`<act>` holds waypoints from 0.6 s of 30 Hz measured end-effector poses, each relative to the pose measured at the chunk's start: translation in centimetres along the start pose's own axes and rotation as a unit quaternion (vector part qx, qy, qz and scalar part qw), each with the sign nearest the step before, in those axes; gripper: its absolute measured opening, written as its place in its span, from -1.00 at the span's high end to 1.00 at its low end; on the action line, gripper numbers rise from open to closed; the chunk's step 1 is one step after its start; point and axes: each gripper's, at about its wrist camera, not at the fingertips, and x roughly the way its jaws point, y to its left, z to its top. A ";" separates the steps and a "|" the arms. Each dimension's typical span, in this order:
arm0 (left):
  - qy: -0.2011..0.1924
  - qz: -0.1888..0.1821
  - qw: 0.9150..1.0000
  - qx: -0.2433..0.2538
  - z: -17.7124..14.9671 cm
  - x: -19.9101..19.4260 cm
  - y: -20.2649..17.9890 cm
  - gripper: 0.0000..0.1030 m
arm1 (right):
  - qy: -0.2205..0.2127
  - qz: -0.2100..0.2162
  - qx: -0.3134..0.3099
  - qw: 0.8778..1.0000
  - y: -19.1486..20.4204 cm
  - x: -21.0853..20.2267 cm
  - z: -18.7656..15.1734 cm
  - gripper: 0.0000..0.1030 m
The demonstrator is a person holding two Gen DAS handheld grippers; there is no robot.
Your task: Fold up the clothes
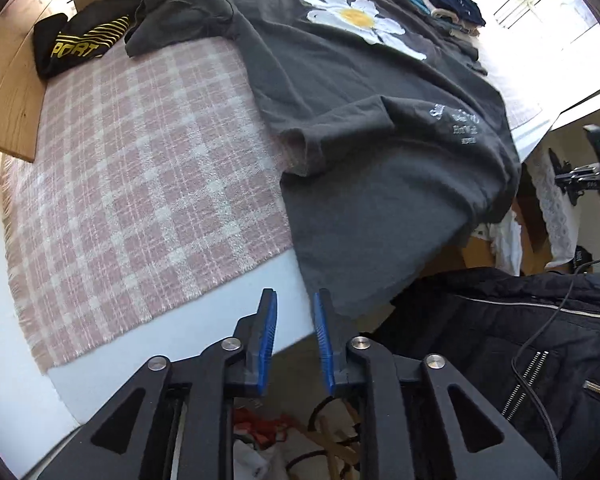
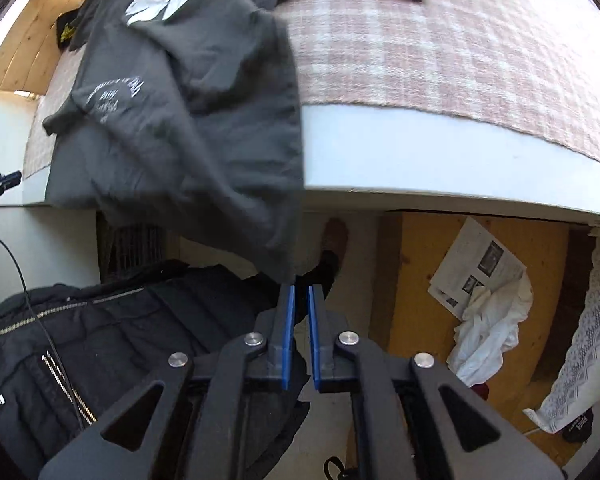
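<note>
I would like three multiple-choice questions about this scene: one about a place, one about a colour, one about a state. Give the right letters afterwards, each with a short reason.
1. Where is the near end of the dark grey T-shirt?
A. Hanging over the edge of the table
B. Rolled up on the floor
C. Tucked under the checked cloth

2. What colour is the middle of the daisy print?
A. Red
B. Yellow
C. Blue

3. What is between the pads of the left claw?
A. A sleeve
B. A cable
C. Nothing

Answers:
1 A: the hem drapes below the white table edge in both views.
2 B: white petals surround a yellow centre.
3 C: the blue pads stand apart and the gap between them is bare.
</note>
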 end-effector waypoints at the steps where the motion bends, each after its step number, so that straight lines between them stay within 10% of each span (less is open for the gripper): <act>1: 0.010 0.001 1.000 0.000 0.5 1.2 0.0 0.44 | -0.012 -0.009 0.008 1.000 -0.2 -0.5 0.4 0.70; 18: 0.029 0.053 0.998 0.017 -0.8 4.9 -3.0 0.43 | -0.059 0.013 -0.068 0.996 7.8 1.6 2.6 0.47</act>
